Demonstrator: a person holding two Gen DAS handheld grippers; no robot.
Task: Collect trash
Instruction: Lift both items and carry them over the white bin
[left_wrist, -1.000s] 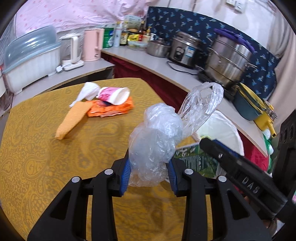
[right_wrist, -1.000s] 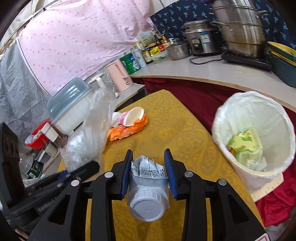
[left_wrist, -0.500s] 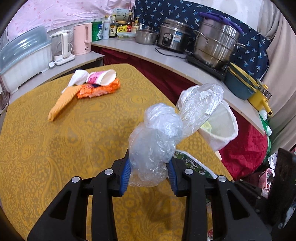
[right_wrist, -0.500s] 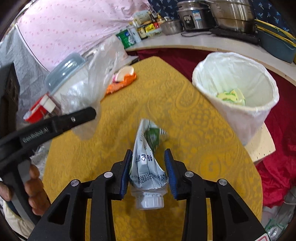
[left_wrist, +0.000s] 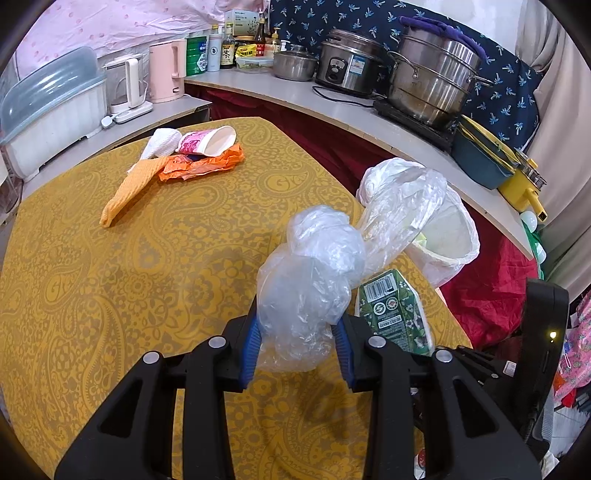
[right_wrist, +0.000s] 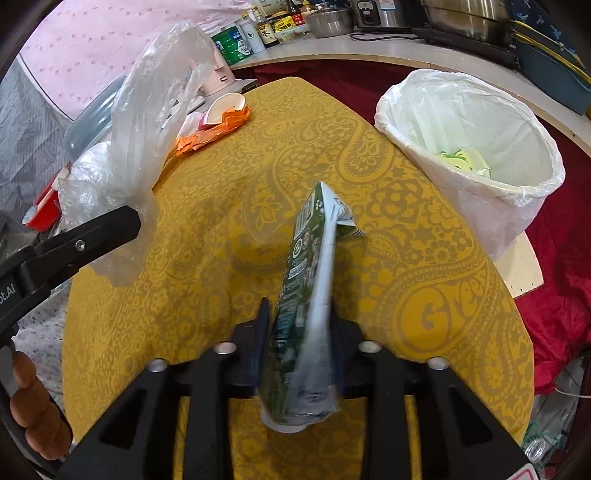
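My left gripper (left_wrist: 297, 345) is shut on a crumpled clear plastic bag (left_wrist: 317, 280), held above the yellow table (left_wrist: 110, 288). The bag also shows in the right wrist view (right_wrist: 147, 122). My right gripper (right_wrist: 301, 332) is shut on a flattened green drink carton (right_wrist: 306, 295), held over the table; the carton shows in the left wrist view (left_wrist: 395, 314) too. A white-lined trash bin (right_wrist: 517, 192) stands off the table's right edge with yellow-green trash inside; it also shows in the left wrist view (left_wrist: 454, 243).
A paper cup (left_wrist: 208, 140), an orange wrapper (left_wrist: 207, 166), a white tissue (left_wrist: 160, 142) and an orange cloth (left_wrist: 129, 192) lie at the table's far side. A counter (left_wrist: 351, 110) with pots, kettles and bottles runs behind. Red cloth (right_wrist: 554, 288) hangs beside the bin.
The carton has swung in my right gripper from cap-forward to pointing away, nearer the bin. My left gripper with the bag has shifted a little, with the bin staying ahead on its right.
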